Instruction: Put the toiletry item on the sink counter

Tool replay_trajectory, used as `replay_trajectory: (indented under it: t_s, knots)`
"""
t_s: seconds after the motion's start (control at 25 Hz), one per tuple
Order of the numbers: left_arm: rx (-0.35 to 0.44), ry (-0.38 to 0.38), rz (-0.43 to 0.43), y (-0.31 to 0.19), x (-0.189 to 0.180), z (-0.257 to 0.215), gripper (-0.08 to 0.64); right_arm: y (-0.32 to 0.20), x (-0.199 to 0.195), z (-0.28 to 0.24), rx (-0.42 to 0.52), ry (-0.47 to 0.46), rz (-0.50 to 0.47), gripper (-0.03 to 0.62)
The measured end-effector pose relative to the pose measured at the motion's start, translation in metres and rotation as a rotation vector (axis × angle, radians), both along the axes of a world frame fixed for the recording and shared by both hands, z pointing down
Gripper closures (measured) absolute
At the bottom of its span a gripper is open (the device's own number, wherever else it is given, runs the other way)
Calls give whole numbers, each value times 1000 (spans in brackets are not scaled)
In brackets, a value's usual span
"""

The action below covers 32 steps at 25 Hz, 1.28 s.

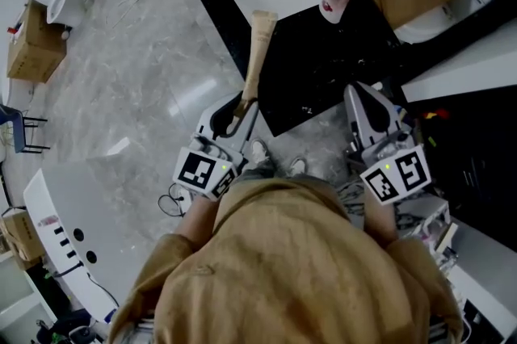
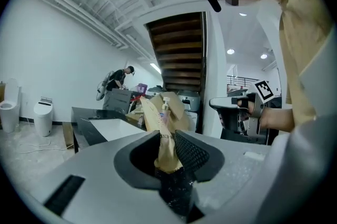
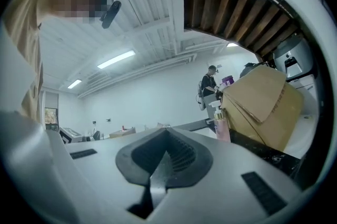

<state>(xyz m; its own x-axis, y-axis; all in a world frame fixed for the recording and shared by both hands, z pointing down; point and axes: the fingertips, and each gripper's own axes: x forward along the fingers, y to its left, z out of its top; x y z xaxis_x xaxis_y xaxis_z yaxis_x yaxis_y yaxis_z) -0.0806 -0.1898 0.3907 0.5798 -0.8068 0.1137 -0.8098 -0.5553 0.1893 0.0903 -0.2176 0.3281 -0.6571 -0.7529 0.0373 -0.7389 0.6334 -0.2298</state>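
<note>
Both jaws of the left gripper (image 2: 168, 150) pinch the dark lower end of the tan toiletry tube (image 2: 158, 123), its print half hidden between them and its top raised near the black sink counter (image 1: 323, 68), while the right gripper (image 3: 160, 160) is closed on nothing.

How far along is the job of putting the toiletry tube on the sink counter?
Done: the tan tube is gripped at its dark end by the left gripper. In hand: it is held up by the black counter's edge. Left: set it down, release. The right gripper is shut, empty.
</note>
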Motion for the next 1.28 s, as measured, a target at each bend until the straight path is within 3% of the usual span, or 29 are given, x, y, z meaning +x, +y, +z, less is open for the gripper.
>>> replay_trajectory:
  t_s: [0.12,0.44,0.96,1.28]
  knots:
    - [12,2,10,-5,-4,-2,471,-10,-7,-1,5,5,8,589]
    - [-44,-4,51,-10,-2,21,471,-7,-9,0,-4,21,35,589]
    - [-89,-136,182,-65,53,78,471,14,36,13,-40,47,159,589]
    - [-156,-193,220,-94,72,100,471,19,45,8,-32,49,171,589]
